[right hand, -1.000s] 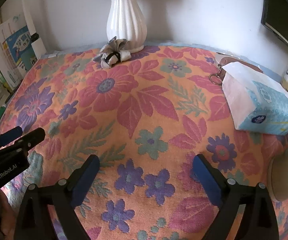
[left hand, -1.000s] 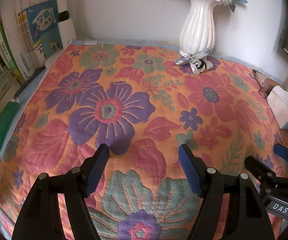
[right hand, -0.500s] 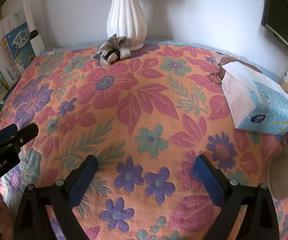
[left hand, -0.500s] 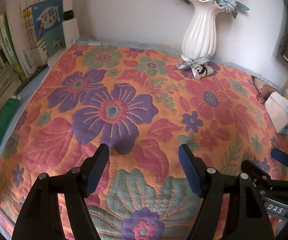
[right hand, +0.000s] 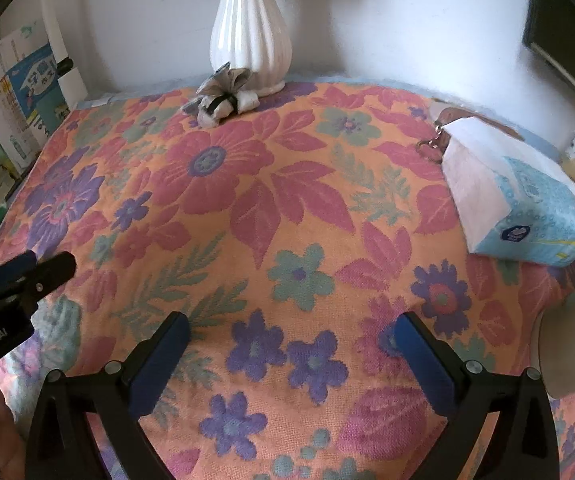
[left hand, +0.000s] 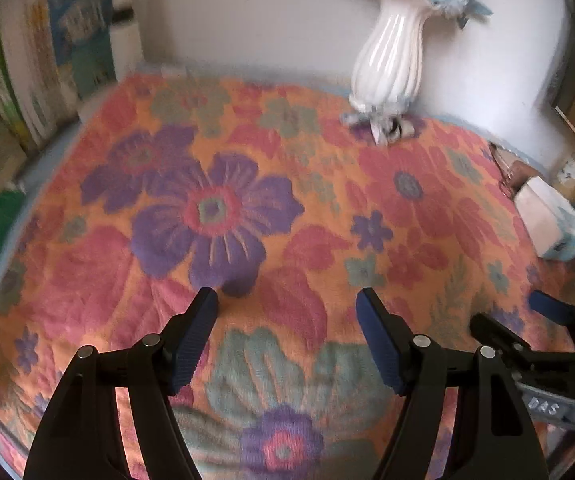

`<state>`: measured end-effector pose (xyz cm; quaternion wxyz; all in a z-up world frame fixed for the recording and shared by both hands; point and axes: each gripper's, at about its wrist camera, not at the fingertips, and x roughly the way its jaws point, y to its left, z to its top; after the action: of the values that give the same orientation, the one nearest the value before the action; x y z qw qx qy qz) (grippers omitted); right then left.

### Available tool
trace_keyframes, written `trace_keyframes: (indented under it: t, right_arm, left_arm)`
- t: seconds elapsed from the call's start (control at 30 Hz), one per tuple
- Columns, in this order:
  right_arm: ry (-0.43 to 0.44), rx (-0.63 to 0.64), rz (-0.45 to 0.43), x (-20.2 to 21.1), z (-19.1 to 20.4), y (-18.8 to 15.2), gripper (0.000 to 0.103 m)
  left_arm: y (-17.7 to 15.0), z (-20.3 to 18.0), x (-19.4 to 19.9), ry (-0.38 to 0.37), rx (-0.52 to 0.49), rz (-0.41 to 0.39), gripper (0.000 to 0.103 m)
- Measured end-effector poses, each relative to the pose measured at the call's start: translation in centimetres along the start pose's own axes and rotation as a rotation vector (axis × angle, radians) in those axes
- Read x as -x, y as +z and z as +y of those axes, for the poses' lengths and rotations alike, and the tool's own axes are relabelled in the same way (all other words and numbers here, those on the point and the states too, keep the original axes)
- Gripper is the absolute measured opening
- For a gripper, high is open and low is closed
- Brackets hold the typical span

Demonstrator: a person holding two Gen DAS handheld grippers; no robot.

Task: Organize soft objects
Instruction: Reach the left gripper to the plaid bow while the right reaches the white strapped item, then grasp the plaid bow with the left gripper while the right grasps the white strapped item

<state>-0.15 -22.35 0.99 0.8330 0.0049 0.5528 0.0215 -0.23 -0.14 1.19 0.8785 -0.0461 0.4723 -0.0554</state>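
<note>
Right wrist: one vase (right hand: 250, 36), one tissue pack (right hand: 519, 204) (blue)

wall (right hand: 407, 20): white, plain | books (left hand: 27, 92): left | light: daylight

A: The left gripper (left hand: 285, 306) hovers above the floral cloth (left hand: 247, 208), jaws apart, nothing between them.

B: A white vase (left hand: 391, 60) stands at the wall, a grey scrunchie (left hand: 383, 128) touching its base; the tissue pack (left hand: 549, 222) lies far right.
</note>
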Motion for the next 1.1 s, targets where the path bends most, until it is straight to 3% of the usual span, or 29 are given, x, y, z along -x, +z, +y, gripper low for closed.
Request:
trace_keyframes:
  t: [0.1,0.2,0.33,0.43,0.63,0.7,0.73,0.77,0.87,1.1]
  right_arm:
    - [0.069,-0.015,0.024,1.0,-0.2,1.8,0.1]
    - [0.148,-0.027,-0.008,1.5,0.0,4.8,0.099]
    - [0.205,0.024,-0.052,-0.6,1.7,9.5,0.072]
    - [0.198,0.029,-0.059,-3.3,2.1,11.9,0.072]
    - [0.212,0.059,-0.039,-8.8,2.4,16.2,0.072]
    - [0.186,0.111,-0.073,-9.2,3.2,16.7,0.072]
    - [0.187,0.126,-0.076,-9.4,3.5,16.9,0.066]
    - [0.19,0.14,-0.076,-9.4,3.7,16.8,0.051]
    - [0.163,0.157,-0.089,-8.7,3.5,16.2,0.05]
    - [0.144,0.031,0.006,-5.3,-1.3,11.5,0.05]
  left_arm:
    - [2.3,1.3,1.4,-0.082,-0.001,0.085,0.07]
    - [5.6,1.8,2.2,-0.145,-0.012,0.072,0.07]
    - [9.9,2.5,0.6,-0.166,0.028,-0.002,0.07]
    - [12.2,2.5,-3.2,-0.246,0.054,0.014,0.069]
    - [14.3,1.7,-7.7,-0.274,0.042,0.024,0.068]
    - [14.7,1.3,-8.7,-0.283,0.038,0.035,0.068]
    - [14.9,1.0,-9.2,-0.28,0.03,0.044,0.068]
    - [14.9,0.8,-9.3,-0.276,0.022,0.047,0.068]
    - [14.9,-0.1,-9.6,-0.246,-0.018,0.039,0.068]
    - [14.7,-5.4,-10.5,-0.223,-0.179,0.051,0.068]
